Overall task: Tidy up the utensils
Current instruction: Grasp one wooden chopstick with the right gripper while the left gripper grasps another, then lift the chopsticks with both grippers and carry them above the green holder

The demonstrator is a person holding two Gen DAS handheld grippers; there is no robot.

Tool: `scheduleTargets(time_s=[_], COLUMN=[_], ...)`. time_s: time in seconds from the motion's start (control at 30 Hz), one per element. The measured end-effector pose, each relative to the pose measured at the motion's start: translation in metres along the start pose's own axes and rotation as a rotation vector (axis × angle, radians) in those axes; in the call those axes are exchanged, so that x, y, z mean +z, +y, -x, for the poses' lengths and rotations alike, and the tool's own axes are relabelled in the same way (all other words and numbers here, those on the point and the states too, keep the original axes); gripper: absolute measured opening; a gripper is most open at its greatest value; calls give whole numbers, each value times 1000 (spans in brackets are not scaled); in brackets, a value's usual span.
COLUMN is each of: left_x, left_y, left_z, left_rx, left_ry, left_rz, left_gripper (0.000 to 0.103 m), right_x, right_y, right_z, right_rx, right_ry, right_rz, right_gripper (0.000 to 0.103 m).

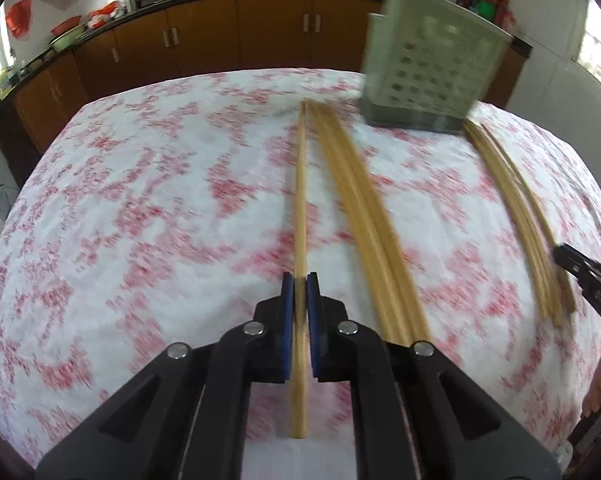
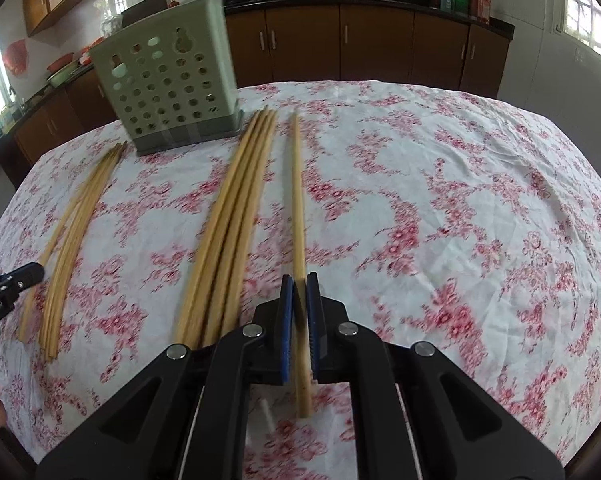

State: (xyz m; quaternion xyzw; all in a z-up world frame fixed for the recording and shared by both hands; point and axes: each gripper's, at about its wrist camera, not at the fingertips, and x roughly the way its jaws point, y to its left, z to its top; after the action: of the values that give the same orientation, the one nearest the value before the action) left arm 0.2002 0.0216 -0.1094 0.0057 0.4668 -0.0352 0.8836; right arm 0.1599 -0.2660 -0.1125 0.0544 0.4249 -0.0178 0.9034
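left gripper low centre in the left wrist view, blue pads clamped on a single chopstick. that stick runs from the bottom of the frame up through the jaws toward the upper middle, its far part lying along the floral tablecloth. just right of it lies a bundle of chopsticks on the cloth, and further right a second bundle beside the other gripper's black tip at the right edge. green perforated utensil holder stands upright, upper right, at the far ends of the bundles; this view is motion-blurred.

right gripper low centre in the right wrist view, pads pressed together on another single chopstick, which passes between them, tilted a little, butt end showing below the jaws. a chopstick bundle lies just left of it; another bundle is further left, near the left gripper's tip at the left edge. holder is upper left, upright on the cloth, far ends of the middle bundle close to its base. can't tell whether anything is inside the holder. brown cabinets along the back.
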Motion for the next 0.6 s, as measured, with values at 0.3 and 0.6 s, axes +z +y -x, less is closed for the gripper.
scheduleTargets(time_s=[0.3, 0.6], left_x=[9, -8], left_y=[37, 36], left_z=[-8, 3], left_rx=[15, 32], left_ry=[-45, -55], left_rz=[48, 33], left_gripper=[10, 11], right_x=[16, 5], right_y=[-26, -28], right_z=[-13, -7], right_rx=[-50, -34], right_ry=[-26, -5], right_rz=[-41, -51], right_gripper=[8, 9])
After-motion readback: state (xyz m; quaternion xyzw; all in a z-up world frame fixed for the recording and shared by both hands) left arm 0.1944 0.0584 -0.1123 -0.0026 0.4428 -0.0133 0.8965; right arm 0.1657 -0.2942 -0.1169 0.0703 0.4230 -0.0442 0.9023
